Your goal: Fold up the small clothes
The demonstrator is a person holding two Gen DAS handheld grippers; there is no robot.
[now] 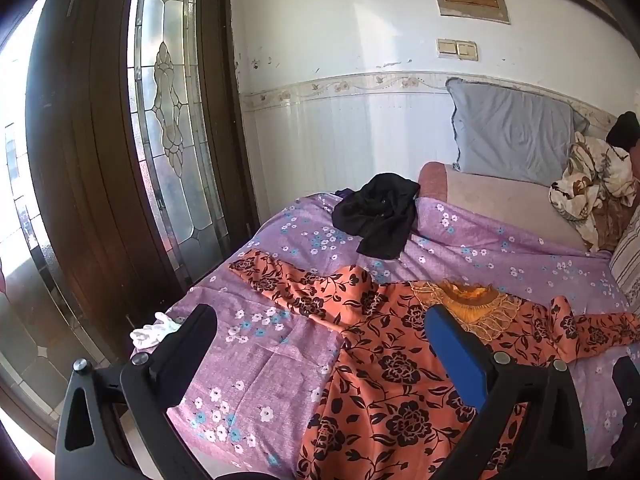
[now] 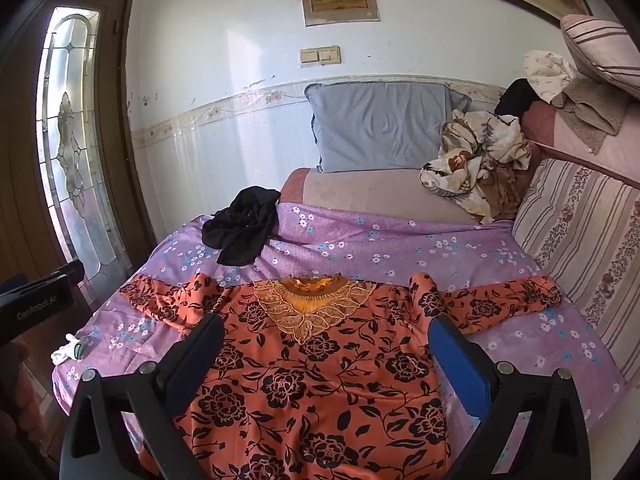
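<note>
An orange top with black flowers (image 2: 320,380) lies spread flat on the purple flowered sheet (image 2: 380,240), sleeves out to both sides, gold lace collar (image 2: 316,304) at the far end. It also shows in the left wrist view (image 1: 392,360). My right gripper (image 2: 326,340) is open and empty above the top's chest. My left gripper (image 1: 320,328) is open and empty above the top's left edge and the sheet. The left gripper's body shows at the left edge of the right wrist view (image 2: 36,304).
A crumpled black garment (image 2: 244,232) lies beyond the top. A grey pillow (image 2: 380,124) leans on the wall. A cream patterned bundle (image 2: 476,164) and striped cushions (image 2: 580,232) sit at the right. A white rag (image 1: 154,330) lies at the sheet's left edge by the glass door (image 1: 168,100).
</note>
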